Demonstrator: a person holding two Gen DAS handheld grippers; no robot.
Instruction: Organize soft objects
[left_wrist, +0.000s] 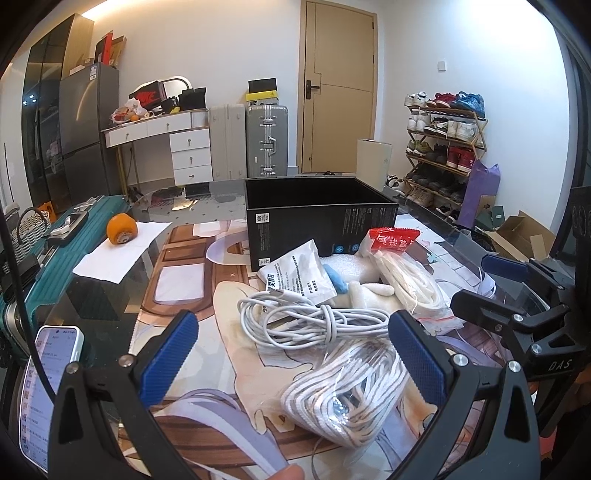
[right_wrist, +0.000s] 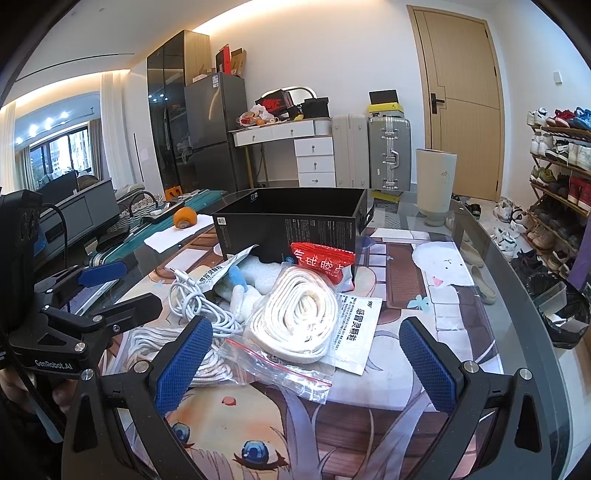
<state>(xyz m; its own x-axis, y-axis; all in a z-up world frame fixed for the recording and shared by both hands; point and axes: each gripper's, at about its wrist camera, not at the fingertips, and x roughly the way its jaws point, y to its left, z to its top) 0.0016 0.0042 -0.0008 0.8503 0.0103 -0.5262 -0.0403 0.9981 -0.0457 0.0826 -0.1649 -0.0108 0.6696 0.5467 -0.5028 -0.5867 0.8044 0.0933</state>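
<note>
Both grippers hover over the pile with jaws spread wide and nothing between the pads: the left gripper (left_wrist: 291, 354) sits above the white charging cable (left_wrist: 310, 321) and the bagged white cord (left_wrist: 347, 387), and the right gripper (right_wrist: 306, 358) is aimed at the zip bag of flat white rope (right_wrist: 299, 317).

All the soft things lie heaped together on the glass table (right_wrist: 472, 295), just in front of the open black box (left_wrist: 317, 218), which looks like the sensible place to put them. A red packet (right_wrist: 321, 260) leans against the box wall, and a white sachet (right_wrist: 356, 328) lies partly under the rope bag.

To do the first pick well, I would start with the top of the heap. The rope bag is slippery plastic, so the pads should close across the bulk of the coil, not on the loose film at the edge. The charging cable is tangled, so pinch it at the densest knot, lift slowly, and watch for trailing loops that could drag neighbours along.
</note>
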